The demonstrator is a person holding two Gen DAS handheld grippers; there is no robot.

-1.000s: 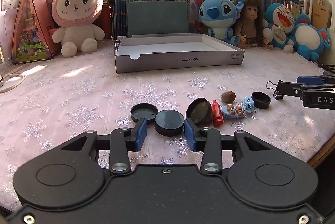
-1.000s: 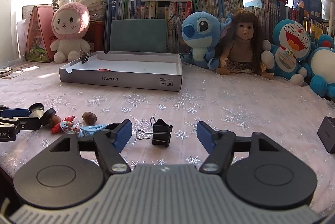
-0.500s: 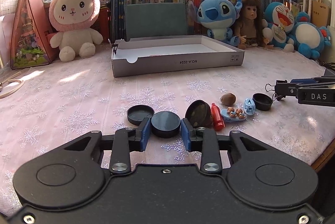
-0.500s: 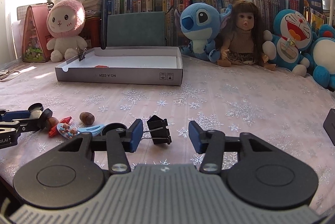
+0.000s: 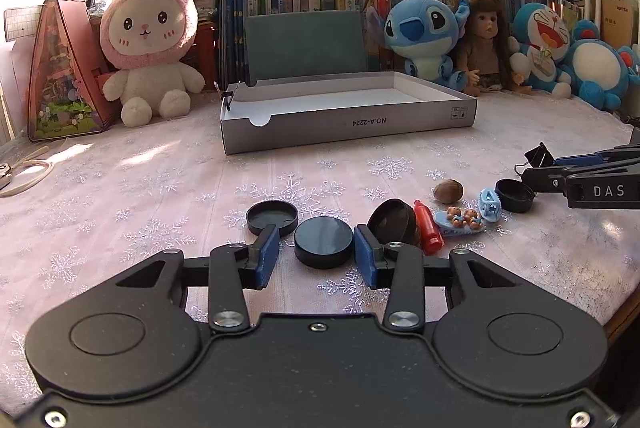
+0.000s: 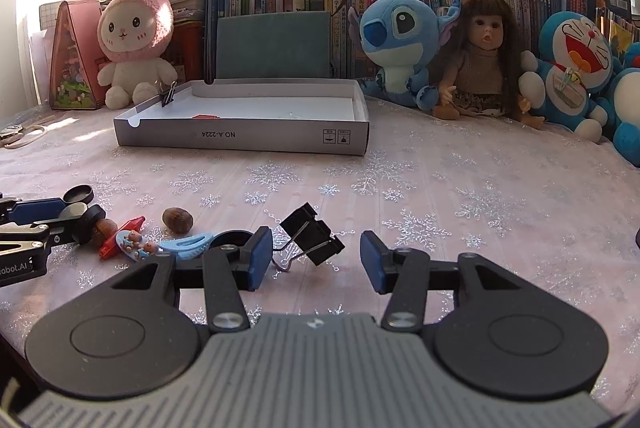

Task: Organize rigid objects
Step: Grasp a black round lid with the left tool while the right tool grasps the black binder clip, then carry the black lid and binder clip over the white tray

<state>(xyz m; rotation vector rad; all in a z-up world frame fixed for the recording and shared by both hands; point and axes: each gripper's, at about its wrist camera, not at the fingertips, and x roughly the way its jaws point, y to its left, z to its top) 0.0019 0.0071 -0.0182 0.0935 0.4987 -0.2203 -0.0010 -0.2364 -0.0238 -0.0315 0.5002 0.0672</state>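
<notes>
Left gripper (image 5: 314,254) low over the snowflake tablecloth (image 5: 120,196), blue pads either side of a flat black cap (image 5: 323,242); jaws are opening, right pad close against the cap's edge, left pad with a gap, so not pinching. Another black cap (image 5: 272,217) lies open side up just behind the left pad; a third cap (image 5: 394,222) leans tilted by the right pad, against a red piece (image 5: 428,232). Further right: a nut (image 5: 448,190), blue hair clips (image 5: 490,204), a small black cap (image 5: 514,194). Right gripper (image 6: 316,260) spread, a black binder clip (image 6: 314,238) tipped up between its pads, wire handle near the left pad, right pad well clear; no grip. Grey shallow box (image 6: 240,140) stands open further back, well apart from both, a binder clip (image 6: 168,96) clamped on its left wall. Plush toys (image 6: 134,40) and books line the back.
</notes>
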